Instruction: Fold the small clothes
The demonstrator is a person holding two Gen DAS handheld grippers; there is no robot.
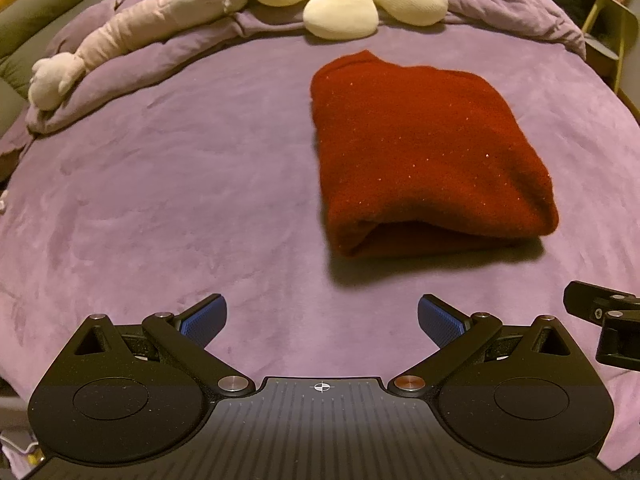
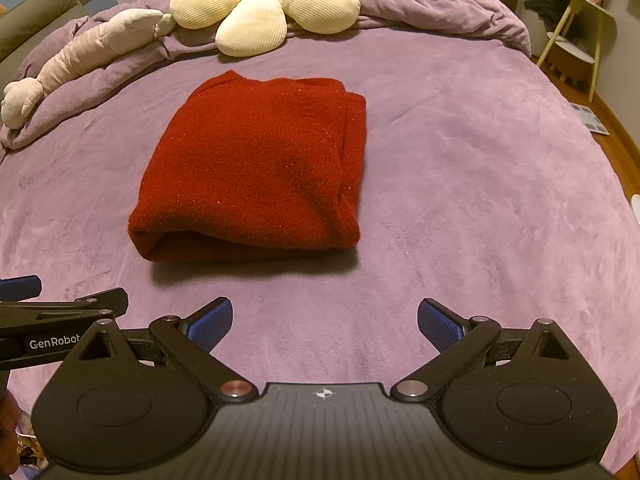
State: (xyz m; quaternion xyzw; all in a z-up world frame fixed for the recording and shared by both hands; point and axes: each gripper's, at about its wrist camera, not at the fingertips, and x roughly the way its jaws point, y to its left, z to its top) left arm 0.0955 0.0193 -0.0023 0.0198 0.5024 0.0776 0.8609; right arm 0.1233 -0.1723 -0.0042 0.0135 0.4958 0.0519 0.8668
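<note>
Here, at the far left, a long pale plush toy [image 1: 132, 36] is laid along the bunched edge of a purple duvet [image 2: 440, 12], near a green headboard. The bed is covered by a purple blanket [image 1: 160, 184]. The left gripper [image 1: 322, 320] is held low over the near part of the blanket, its 2 blue-padded fingers [image 1: 204, 320] spread wide apart with nothing between them. Beyond it and slightly to the right, a folded red sweater [image 1: 420, 152] is laid flat on the blanket, its rounded fold turned toward the cameras and its layers stacked in a neat rectangle. Farther back, a cream flower-shaped cushion [image 2: 264, 0] is rested against the duvet. The right gripper [image 2: 325, 322] is held beside the left one, also well short of the sweater and touching nothing, its 2 fingers likewise set wide apart and empty. At the far right, a small side table [image 2: 580, 20] is seen beyond the bed.
</note>
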